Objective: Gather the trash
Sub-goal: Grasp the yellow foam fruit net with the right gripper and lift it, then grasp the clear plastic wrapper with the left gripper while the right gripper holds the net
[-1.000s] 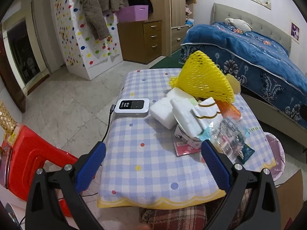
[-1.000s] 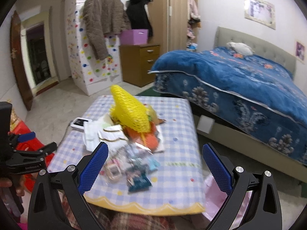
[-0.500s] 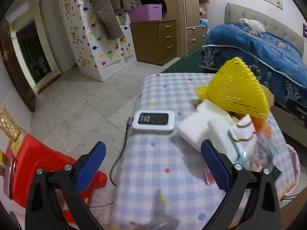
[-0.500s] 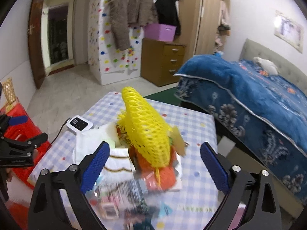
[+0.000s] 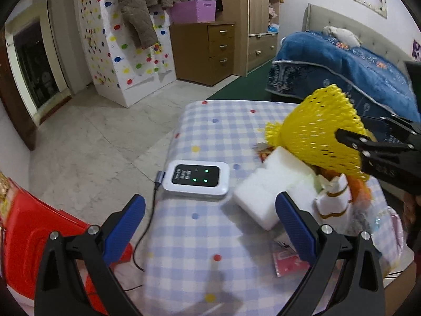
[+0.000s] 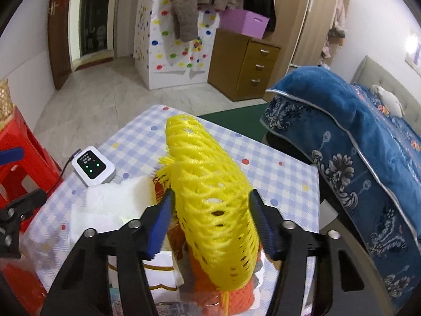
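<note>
A yellow foam fruit net [image 6: 213,197] stands on a trash pile on the checked table [image 5: 226,126]; the net also shows in the left wrist view [image 5: 318,134]. My right gripper [image 6: 210,210] has closed in so both blue pads sit against the net's sides. White foam blocks [image 5: 263,197], a white-and-gold box [image 5: 332,200], orange netting [image 6: 236,297] and a pink wrapper [image 5: 286,263] lie in the pile. My left gripper [image 5: 210,226] is open and empty above the table's near left part.
A white device with green lights [image 5: 196,180] and its cable [image 5: 143,237] lie at the table's left edge. A red stool [image 5: 31,239] stands left of the table. A blue bed [image 6: 355,144] is on the right. A dresser [image 5: 208,50] stands beyond.
My right gripper moved forward over the pile and narrowed from wide open onto the yellow net. My left gripper swung left toward the white device and stayed open.
</note>
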